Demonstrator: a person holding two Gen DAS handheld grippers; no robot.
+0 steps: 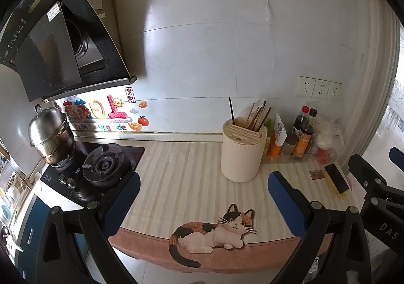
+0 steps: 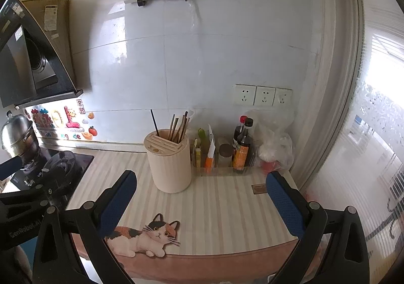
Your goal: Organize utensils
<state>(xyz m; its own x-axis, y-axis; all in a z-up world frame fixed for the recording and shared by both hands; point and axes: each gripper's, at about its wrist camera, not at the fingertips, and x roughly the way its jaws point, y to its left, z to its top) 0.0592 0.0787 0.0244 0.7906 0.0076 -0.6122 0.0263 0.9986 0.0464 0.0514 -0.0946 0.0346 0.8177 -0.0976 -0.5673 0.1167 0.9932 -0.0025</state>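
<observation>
I hold my left gripper and my right gripper side by side above the striped counter mat with the calico cat print, both with blue-padded fingers spread wide and nothing between them. The brown wooden chopsticks and one black stick stand upright in the cream ribbed cylindrical holder, tips down so they stay sorted. No loose utensil shows on the mat, which fits either end of the job.
</observation>
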